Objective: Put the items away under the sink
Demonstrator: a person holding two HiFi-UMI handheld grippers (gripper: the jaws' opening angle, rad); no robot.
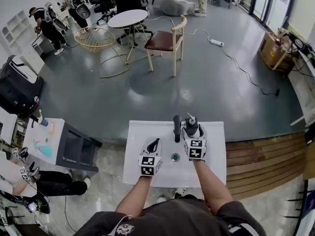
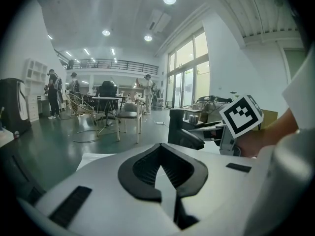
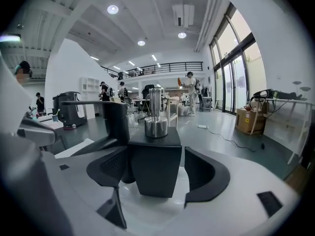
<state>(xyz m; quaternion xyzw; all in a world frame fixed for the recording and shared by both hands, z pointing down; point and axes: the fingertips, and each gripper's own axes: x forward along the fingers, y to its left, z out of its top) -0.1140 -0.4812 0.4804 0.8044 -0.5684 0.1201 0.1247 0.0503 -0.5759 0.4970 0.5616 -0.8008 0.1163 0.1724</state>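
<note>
Left tool: clenched, nothing gripped, held over the worktop toward its near left.
Right tool: released, jaws spread to either side of the soap dispenser.
Soap dispenser: stood upright near the far edge, just right of the faucet.

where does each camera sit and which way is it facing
Head view: on the person's head, looking steeply down at the sink; both forearms, the left gripper and right gripper show.
Left gripper view: on the left gripper, looking across the room over its shut jaws; the right gripper and right hand show at right.
Right gripper view: on the right gripper, looking across the room; its open jaws flank the dispenser.
Shared: all three show the faucet.
</note>
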